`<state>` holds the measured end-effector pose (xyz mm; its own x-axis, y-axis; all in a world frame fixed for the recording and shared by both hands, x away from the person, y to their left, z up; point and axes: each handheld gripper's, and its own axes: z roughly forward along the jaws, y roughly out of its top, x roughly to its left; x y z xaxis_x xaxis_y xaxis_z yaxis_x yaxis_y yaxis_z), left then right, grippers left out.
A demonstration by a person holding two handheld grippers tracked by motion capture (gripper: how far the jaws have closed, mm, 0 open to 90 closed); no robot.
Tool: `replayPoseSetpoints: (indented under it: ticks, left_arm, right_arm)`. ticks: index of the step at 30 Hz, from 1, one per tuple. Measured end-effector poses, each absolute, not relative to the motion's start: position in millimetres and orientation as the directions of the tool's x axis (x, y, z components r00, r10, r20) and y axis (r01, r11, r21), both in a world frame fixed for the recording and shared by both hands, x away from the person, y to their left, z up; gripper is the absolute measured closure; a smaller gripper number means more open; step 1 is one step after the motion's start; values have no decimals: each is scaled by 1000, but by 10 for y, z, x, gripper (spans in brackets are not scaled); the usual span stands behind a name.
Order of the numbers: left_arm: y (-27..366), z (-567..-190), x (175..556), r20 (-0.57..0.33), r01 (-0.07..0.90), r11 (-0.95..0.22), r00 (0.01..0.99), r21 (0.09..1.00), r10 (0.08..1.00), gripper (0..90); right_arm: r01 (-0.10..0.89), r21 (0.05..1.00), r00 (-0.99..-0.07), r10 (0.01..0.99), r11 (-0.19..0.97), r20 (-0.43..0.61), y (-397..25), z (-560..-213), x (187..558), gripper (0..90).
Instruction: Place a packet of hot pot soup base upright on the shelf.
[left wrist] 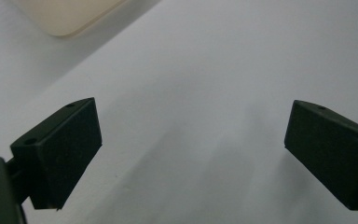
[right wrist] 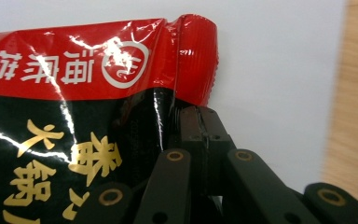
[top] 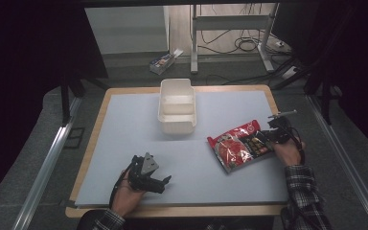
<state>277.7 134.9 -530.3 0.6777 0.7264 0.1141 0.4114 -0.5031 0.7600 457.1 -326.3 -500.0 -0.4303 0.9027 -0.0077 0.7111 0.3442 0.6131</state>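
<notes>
Count: one red-black snack packet (top: 240, 145), one white two-compartment container (top: 177, 106), two hand-held grippers.
Packet lies flat on grey surface (top: 124, 143), right of centre, near container's front.
Packet print: Chinese characters, white on red band, yellow on black; circular white logo.
Right hand-held gripper (right wrist: 193, 122) clenched on packet's edge.
Left hand-held gripper (left wrist: 191, 154) released, jaws wide over bare surface.

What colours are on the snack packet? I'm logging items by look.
The packet is red and black, with white and yellow lettering; the right gripper view shows it best.
</notes>
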Motion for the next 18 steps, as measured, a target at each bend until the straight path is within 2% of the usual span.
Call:
replayPoseSetpoints:
  ticks: [7, 14, 18]
  left_arm:
    - [1324, -5297, 2777, 102, 412, -501, 687, 761, 719, 39]
    - [1315, -5292, 2784, 68, 425, -484, 694, 765, 717, 38]
    - [1294, -5284, 2783, 56, 429, -484, 702, 763, 710, 35]
  right_arm:
    - [681, 592, -510, 859, 432, -40, -2914, -4997, 4371, 891]
    - [662, 585, -554, 831, 469, -41, -2676, -5006, 4218, 891]
    - [616, 577, -616, 784, 536, -71, -2559, -5007, 4146, 889]
